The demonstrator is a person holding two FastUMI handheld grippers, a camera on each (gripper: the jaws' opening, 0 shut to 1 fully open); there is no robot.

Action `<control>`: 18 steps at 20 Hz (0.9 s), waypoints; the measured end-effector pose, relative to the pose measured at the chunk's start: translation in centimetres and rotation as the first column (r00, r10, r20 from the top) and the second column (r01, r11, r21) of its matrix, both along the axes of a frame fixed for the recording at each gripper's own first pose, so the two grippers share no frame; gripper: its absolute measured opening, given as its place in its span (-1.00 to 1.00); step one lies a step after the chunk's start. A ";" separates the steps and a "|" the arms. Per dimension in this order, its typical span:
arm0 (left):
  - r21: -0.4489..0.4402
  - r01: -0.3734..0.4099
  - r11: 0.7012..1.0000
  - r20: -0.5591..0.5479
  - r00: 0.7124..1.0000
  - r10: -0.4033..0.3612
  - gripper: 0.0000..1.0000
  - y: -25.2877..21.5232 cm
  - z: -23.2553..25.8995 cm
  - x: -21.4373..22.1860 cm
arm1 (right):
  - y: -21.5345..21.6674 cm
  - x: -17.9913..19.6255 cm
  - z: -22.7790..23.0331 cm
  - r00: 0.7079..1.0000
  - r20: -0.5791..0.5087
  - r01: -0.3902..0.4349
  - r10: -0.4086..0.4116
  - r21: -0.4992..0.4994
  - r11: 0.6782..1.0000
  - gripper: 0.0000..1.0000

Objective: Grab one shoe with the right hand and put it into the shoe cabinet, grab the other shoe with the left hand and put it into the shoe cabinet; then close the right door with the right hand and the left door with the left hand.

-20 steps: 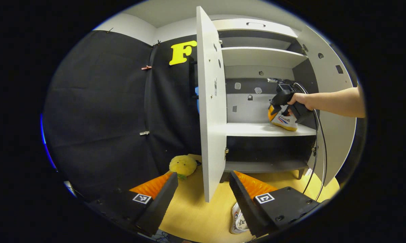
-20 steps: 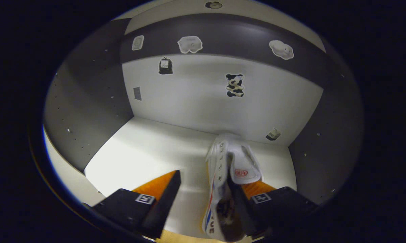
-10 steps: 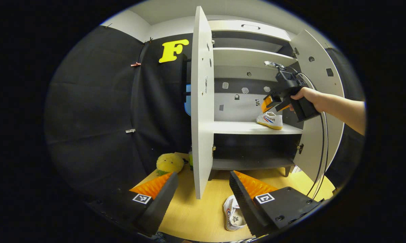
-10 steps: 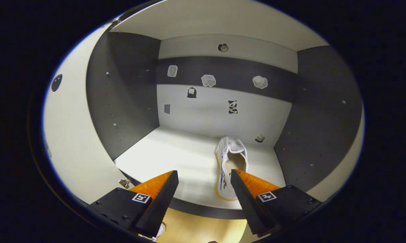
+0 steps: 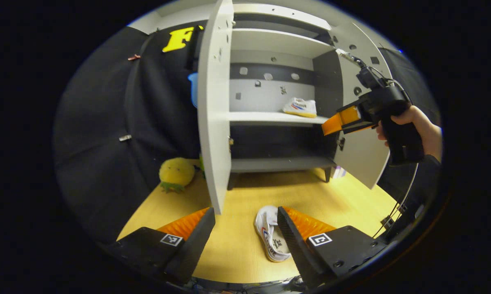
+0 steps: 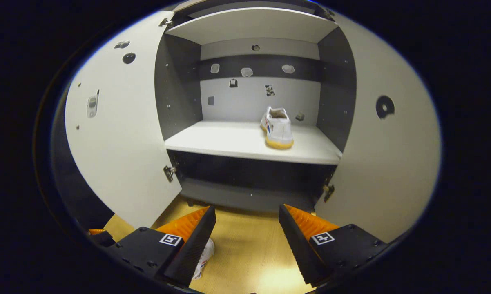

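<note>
One white shoe with a yellow sole (image 5: 300, 107) (image 6: 277, 127) rests on the middle shelf (image 5: 270, 118) (image 6: 245, 143) of the shoe cabinet, right of centre. Both cabinet doors stand open: the left door (image 5: 213, 106) (image 6: 119, 122) and the right door (image 5: 358, 134) (image 6: 386, 143). The other white shoe (image 5: 270, 239) (image 6: 204, 257) lies on the wooden floor, just left of my left gripper's (image 5: 245, 237) right finger. That gripper is open and empty. My right gripper (image 6: 247, 241) is open and empty, backed out in front of the cabinet; it appears held by a hand (image 5: 413, 122).
A yellow plush toy (image 5: 176, 173) sits on the wooden floor (image 5: 311, 196) by the black cloth wall, left of the left door. A lower shelf (image 5: 278, 163) and an upper shelf (image 5: 278, 41) are bare. A cable (image 5: 400, 196) hangs from the right gripper.
My right gripper let go of the shoe on the middle shelf and pulled back out of the cabinet. My left gripper dropped and tilted toward the floor shoe.
</note>
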State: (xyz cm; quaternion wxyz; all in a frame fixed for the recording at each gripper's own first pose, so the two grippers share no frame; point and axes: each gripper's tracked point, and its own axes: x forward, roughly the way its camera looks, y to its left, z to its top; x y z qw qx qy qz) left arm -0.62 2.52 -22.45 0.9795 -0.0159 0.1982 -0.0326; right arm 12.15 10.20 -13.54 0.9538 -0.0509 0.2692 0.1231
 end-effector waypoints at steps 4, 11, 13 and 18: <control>-0.009 0.070 0.997 -0.121 0.990 -0.071 0.91 -2.1 -5.8 0.5 | -4.2 -8.3 -7.7 0.983 -0.170 0.074 -0.074 -0.006 0.997 0.97; 0.029 0.113 0.993 -0.249 0.963 -0.102 0.92 -4.5 -14.0 4.3 | -10.2 -18.4 -13.8 0.940 -0.288 0.166 -0.181 -0.078 0.983 0.96; 0.057 0.113 0.992 -0.267 0.959 -0.094 0.92 -4.9 -15.7 5.8 | -10.4 -20.4 -13.7 0.935 -0.295 0.181 -0.196 -0.075 0.981 0.97; 0.132 0.071 0.989 -0.281 0.959 -0.031 0.88 -4.1 -18.5 10.0 | -10.2 -21.7 -13.6 0.943 -0.290 0.147 -0.166 -0.086 0.985 0.97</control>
